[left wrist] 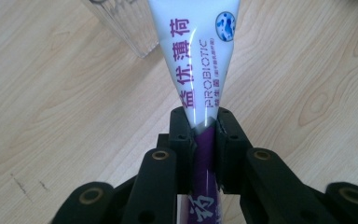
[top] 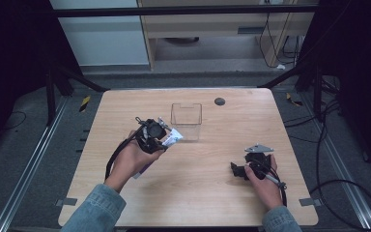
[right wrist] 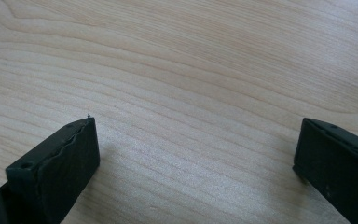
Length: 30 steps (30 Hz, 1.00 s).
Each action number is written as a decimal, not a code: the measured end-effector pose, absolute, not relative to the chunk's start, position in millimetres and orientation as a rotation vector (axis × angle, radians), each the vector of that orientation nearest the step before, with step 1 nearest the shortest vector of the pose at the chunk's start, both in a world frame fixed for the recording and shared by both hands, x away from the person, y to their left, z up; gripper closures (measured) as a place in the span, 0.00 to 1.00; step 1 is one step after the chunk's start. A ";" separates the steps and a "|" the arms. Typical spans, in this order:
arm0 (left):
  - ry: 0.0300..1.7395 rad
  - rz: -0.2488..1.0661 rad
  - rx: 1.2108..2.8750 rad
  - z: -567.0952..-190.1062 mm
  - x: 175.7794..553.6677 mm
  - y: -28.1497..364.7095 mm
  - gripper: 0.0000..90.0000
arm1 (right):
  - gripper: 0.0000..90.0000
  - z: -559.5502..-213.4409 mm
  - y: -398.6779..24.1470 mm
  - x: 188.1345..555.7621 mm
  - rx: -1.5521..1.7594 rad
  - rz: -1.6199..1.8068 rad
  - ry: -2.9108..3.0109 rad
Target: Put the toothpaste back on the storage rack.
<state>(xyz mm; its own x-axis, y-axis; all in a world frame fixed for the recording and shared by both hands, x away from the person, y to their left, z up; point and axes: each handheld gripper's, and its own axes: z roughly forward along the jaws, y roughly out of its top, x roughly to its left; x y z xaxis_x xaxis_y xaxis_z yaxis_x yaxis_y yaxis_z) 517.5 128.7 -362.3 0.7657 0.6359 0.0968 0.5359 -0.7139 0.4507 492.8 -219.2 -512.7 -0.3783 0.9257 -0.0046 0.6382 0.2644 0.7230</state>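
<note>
A white and purple toothpaste tube [left wrist: 198, 70] with purple lettering is clamped between the jaws of my left gripper [left wrist: 204, 122]; its white flat end points toward a clear plastic box [left wrist: 121, 25]. From above, the left gripper [top: 160, 137] hangs over the table's left middle, with the tube [top: 173, 137] tip close to the clear box [top: 186, 121]. My right gripper [top: 236, 170] rests low near the table's right front, held by a hand. Its jaws stand wide apart over bare wood [right wrist: 196, 140], nothing between them.
The wooden table [top: 193, 193] has a dark round disc [top: 220, 101] near its back edge. Black cables [top: 338, 193] trail on the floor at the right. Metal frame legs stand at both back corners.
</note>
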 end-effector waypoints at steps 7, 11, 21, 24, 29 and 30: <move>0.879 0.347 2.536 -348.5 520.8 126.2 0.88 | 0.00 -512.8 -219.4 492.8 1.411 0.896 2.113; 0.881 0.364 2.519 -343.5 521.0 125.1 0.88 | 0.00 -512.8 -219.4 492.8 1.411 0.896 2.113; 0.843 0.385 2.479 -321.7 522.1 115.2 0.88 | 0.00 -512.7 -219.4 492.8 1.412 0.897 2.113; 0.835 0.383 2.464 -317.9 523.3 112.2 0.88 | 0.00 -512.6 -219.3 492.7 1.415 0.898 2.113; 0.839 0.369 2.432 -314.4 526.8 111.1 0.88 | 0.00 -512.8 -219.4 492.8 1.411 0.896 2.113; 0.839 0.369 2.432 -314.4 526.8 111.1 0.88 | 0.00 -512.8 -219.4 492.8 1.411 0.896 2.113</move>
